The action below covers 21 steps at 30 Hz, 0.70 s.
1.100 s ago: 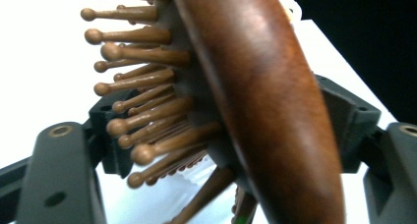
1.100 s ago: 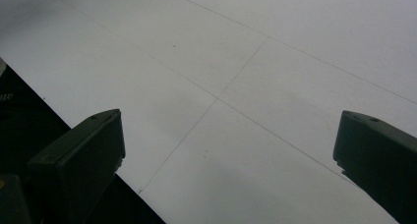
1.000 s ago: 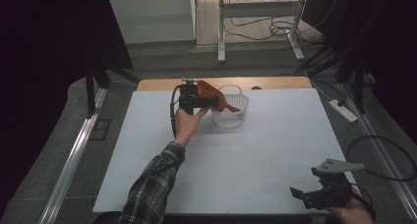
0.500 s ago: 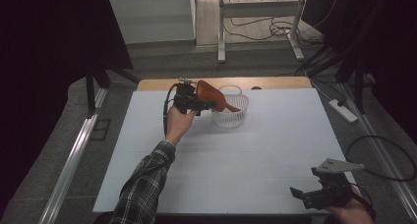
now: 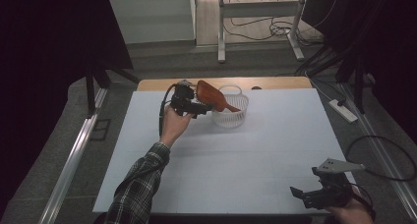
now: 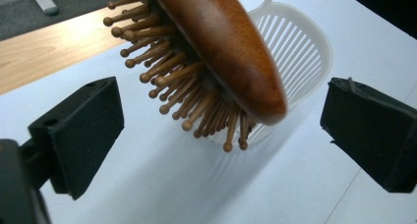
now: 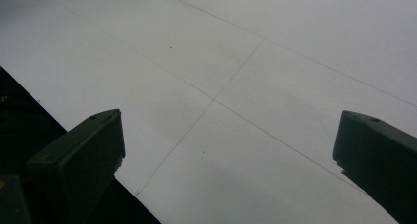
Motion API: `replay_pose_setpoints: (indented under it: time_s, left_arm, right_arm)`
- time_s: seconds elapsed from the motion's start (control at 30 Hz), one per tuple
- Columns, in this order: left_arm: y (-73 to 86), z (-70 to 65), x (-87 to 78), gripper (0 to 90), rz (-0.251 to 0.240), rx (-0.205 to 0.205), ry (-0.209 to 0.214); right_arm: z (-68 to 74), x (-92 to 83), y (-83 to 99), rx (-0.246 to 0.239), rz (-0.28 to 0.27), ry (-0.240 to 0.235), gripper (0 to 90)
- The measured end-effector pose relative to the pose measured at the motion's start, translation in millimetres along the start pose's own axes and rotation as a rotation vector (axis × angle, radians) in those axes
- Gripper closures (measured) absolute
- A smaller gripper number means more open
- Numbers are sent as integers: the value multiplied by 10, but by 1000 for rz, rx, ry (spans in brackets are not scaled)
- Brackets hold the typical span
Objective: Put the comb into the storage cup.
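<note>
A brown wooden hairbrush (image 5: 208, 93) lies tilted over the rim of a white slotted basket (image 5: 231, 115) at the back of the table, its handle pointing into the basket. My left gripper (image 5: 202, 106) is right beside the brush head. In the left gripper view the bristled head (image 6: 221, 47) hangs between the two black pads, which stand apart from it. The jaws have just been opening, and the basket (image 6: 300, 52) stands behind. My right gripper (image 5: 301, 194) rests open near the front right corner, with bare white board between its fingers (image 7: 83, 155).
The white board (image 5: 221, 160) covers the table, and a strip of wooden tabletop (image 5: 275, 81) shows along its far edge. A power strip (image 5: 344, 111) and cables lie on the floor at the right. Metal frame legs stand beyond the table.
The left gripper's jaws have spread away from the brush head, and the left hand has shifted slightly left. The brush stays over the basket. The right gripper has not moved.
</note>
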<state>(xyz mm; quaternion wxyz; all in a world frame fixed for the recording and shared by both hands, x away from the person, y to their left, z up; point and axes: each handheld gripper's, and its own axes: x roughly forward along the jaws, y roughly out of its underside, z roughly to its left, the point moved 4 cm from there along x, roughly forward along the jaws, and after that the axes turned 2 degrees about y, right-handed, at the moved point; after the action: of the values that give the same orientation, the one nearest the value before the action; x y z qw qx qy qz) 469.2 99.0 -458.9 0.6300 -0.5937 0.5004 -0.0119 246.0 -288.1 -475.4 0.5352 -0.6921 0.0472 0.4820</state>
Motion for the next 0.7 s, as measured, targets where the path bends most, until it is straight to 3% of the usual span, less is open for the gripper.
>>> replay_pose_setpoints:
  time_s: [0.7]
  left_arm:
    - [25, -31, -103, 19, -29, 53, -7]
  right_arm:
    - [1, -1, 1, -2, 1, 3, 0]
